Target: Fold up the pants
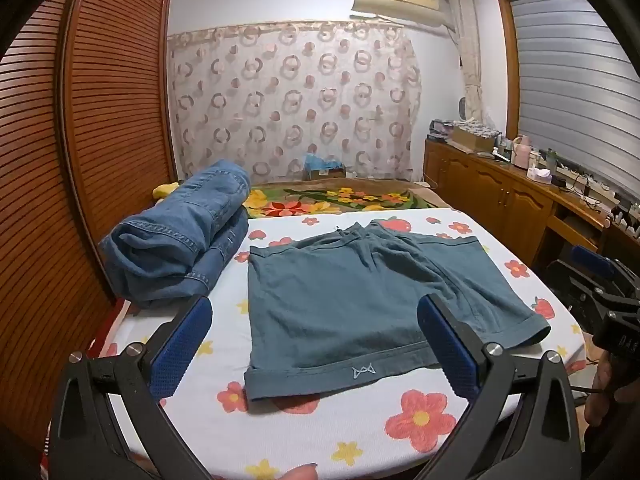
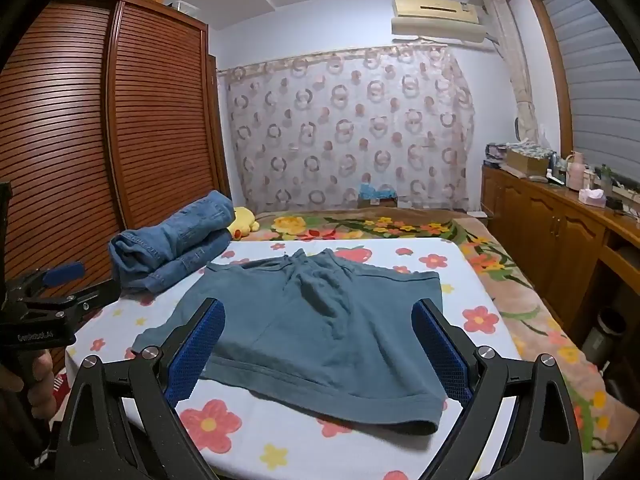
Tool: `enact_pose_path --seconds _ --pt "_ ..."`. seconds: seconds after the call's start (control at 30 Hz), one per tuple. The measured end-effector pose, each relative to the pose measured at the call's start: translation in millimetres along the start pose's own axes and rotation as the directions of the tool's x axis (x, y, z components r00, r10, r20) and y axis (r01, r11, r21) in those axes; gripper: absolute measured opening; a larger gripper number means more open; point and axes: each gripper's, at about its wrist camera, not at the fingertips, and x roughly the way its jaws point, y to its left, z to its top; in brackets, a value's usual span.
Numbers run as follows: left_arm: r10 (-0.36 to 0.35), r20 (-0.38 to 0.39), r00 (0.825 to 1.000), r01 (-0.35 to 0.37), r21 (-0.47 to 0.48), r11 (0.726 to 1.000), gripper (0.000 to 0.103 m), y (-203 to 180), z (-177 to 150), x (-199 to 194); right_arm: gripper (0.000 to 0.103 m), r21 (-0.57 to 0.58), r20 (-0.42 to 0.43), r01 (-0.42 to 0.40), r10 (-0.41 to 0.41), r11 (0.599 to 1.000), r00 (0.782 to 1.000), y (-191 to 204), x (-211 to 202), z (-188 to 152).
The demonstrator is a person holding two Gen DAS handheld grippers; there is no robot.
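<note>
Teal shorts [image 1: 340,300] [image 2: 316,332] lie spread flat on a flower-print sheet, waistband far, leg hems near. My left gripper [image 1: 314,308] hovers open above the near left leg hem, its blue pads [image 1: 184,340] wide apart with nothing between them. My right gripper [image 2: 318,312] is open too, over the near right leg, and touches no cloth. The right gripper's body [image 1: 600,292] shows at the right edge of the left wrist view. The left gripper's body [image 2: 44,300] shows at the left edge of the right wrist view.
Folded blue jeans [image 1: 180,244] [image 2: 176,244] are stacked at the far left of the flowered sheet [image 1: 420,420]. A slatted wooden wardrobe [image 1: 80,140] stands close on the left. A cluttered wooden cabinet [image 1: 520,196] runs along the right. A yellow plush toy [image 2: 244,220] lies behind the jeans.
</note>
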Motion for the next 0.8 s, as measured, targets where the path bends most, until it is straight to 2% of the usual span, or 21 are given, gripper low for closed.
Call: enact_pose_path --seconds 0.8 --pt "0.004 0.001 1.000 -0.004 0.005 1.000 0.103 -0.1 0.0 0.1 0.095 0.011 0.013 0.005 -0.005 1.000 1.000 0.6 -5.7 -1.8"
